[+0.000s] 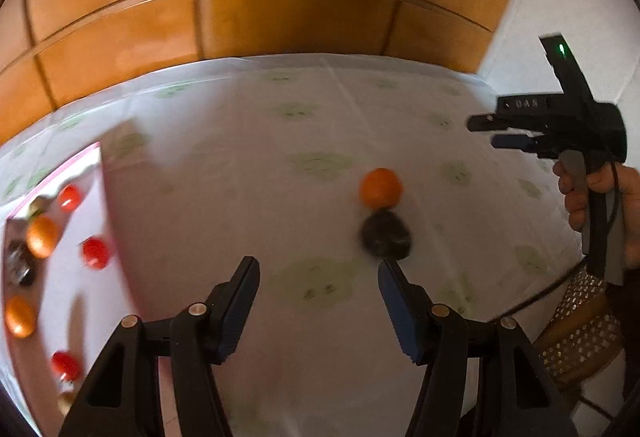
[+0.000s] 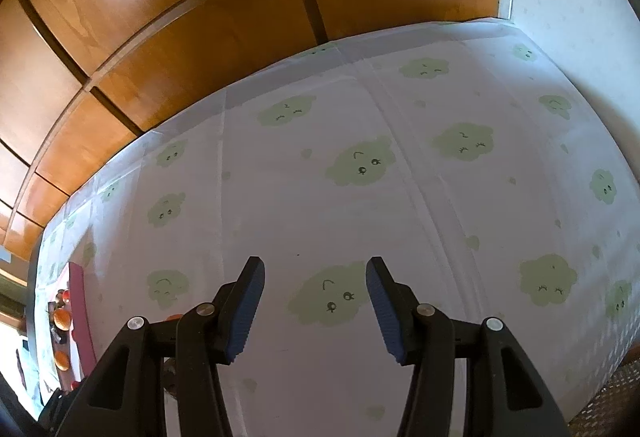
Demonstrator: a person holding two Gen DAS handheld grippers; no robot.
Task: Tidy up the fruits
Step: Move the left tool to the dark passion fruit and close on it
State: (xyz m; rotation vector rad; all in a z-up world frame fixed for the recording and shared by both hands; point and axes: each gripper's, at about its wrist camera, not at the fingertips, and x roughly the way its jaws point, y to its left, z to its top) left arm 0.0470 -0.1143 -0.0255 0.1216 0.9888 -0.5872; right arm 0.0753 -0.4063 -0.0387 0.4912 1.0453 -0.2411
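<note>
On the tabletop [image 1: 248,141], under its pale cloth printed with green clouds, two loose fruits sit touching each other: an orange one [image 1: 380,188] and, nearer the left gripper [image 1: 316,303], a dark round one [image 1: 386,239], blurred in the left wrist view. The left gripper's jaws stand partly open and empty, pointing down at the cloth, with the dark fruit just beyond the tip of one finger. Off to the side is a pink-rimmed tray [image 1: 106,197] already holding several red and orange fruits. The right gripper [image 2: 315,307] hangs over bare cloth, its jaws also partly open with nothing between them; a hand [image 1: 600,197] holds its grip. I judge the dark fruit is the likely next pick, and the trouble is how close the pair sit: a finger coming down between them could nudge the orange one and send it rolling across the smooth cloth. A round fruit caught off-centre could also squirt out as the jaws close. The blur suggests a hurried approach, which would make either slip likelier.
</note>
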